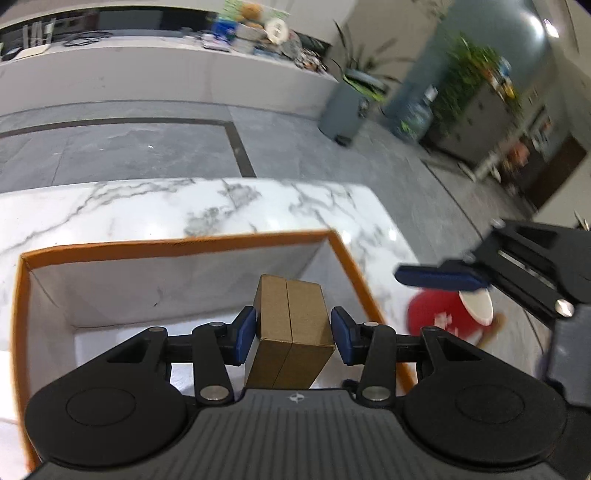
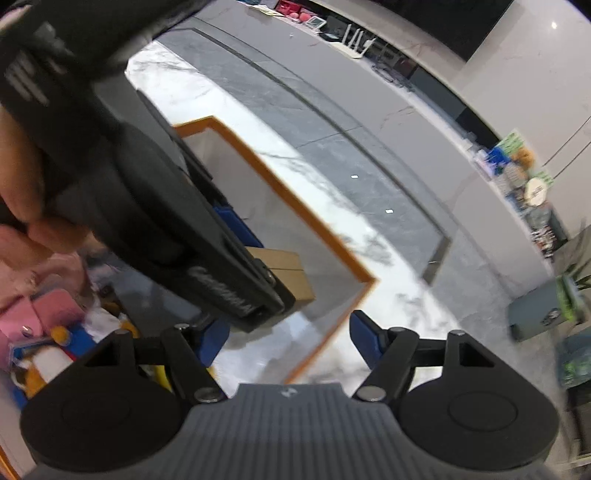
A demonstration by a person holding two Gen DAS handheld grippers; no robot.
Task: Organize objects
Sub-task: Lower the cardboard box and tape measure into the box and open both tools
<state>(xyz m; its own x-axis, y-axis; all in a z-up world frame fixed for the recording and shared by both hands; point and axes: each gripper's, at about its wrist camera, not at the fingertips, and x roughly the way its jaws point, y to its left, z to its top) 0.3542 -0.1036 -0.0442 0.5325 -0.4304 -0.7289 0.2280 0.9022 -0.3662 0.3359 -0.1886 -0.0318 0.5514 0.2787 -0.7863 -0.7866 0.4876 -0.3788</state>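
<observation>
My left gripper (image 1: 293,334) is shut on a small brown cardboard box (image 1: 295,325), its blue pads pressing both sides. It holds the box inside an open white box with an orange rim (image 1: 177,243), which stands on the white marble table (image 1: 147,206). The right wrist view shows the same brown box (image 2: 284,264) behind the left gripper's black body (image 2: 155,206), with a person's hand (image 2: 22,199) on it. My right gripper (image 2: 290,339) stands open over the orange-rimmed box's near corner (image 2: 364,284), nothing between its fingers. One of its blue fingers (image 1: 439,277) shows above a red paper cup (image 1: 436,317).
Pink, yellow and blue toys (image 2: 48,325) lie piled left of the right gripper. Beyond the table are grey floor tiles (image 1: 147,147), a long white counter with clutter (image 1: 258,29), a grey bin (image 1: 341,110) and potted plants (image 1: 465,74).
</observation>
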